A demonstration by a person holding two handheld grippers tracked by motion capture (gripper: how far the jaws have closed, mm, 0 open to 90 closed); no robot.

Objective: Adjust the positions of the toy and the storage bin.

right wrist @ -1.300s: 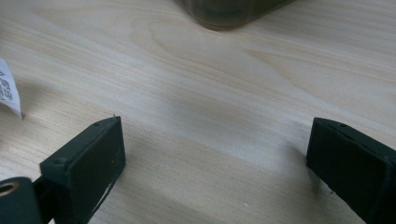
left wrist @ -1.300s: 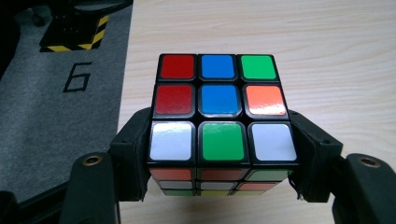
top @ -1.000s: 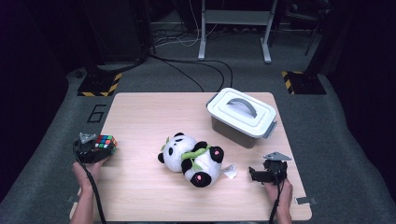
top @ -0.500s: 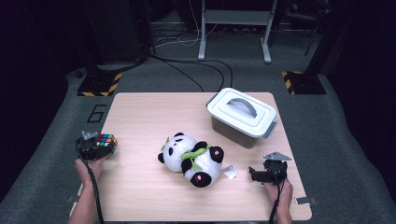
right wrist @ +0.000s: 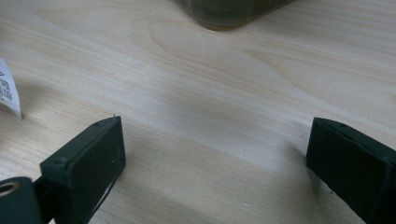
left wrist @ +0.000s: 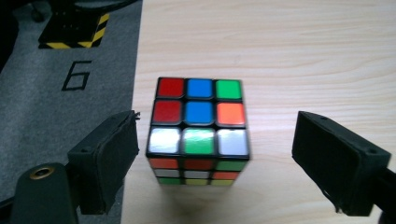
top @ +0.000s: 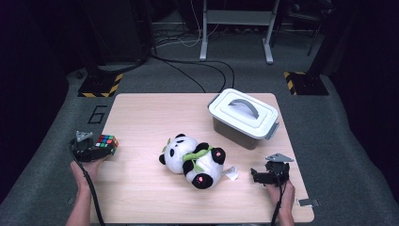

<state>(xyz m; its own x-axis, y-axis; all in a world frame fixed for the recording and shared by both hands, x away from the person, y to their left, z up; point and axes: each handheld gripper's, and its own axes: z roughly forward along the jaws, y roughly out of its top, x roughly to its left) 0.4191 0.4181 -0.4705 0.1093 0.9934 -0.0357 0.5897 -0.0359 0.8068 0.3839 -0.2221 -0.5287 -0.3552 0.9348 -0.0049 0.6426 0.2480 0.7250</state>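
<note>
Item: puzzle cube [left wrist: 198, 128], a three-by-three twist puzzle with coloured stickers on a black frame, standing on the pale wooden table [top: 155, 113] close to its edge; in the high view it sits at the middle left of the frame, in the left gripper view at the centre. Nearest to it, the left gripper [left wrist: 215, 161] stands astride the cube, jaws spread with a clear gap on each side, nothing pressed; these jaws have just been opening, with the cube between them but let go. Handling, by judgement: light, rigid, hard plastic with glossy stickers that may slide under smooth pads; the layers can twist (so a hold across two flat opposite faces, at mid-height and square on, looks safest, rather than on corners or edges). Not fragile, though a tilted pinch could rotate a layer or tip it. Farther off, at the lower right of the high view, the right gripper [top: 269, 175] rests low over bare wood, jaws wide apart and holding nothing. Beyond, at centre, a plush panda [top: 193, 160]; farthest, upper right, a lidded grey box [top: 242, 117].
</note>
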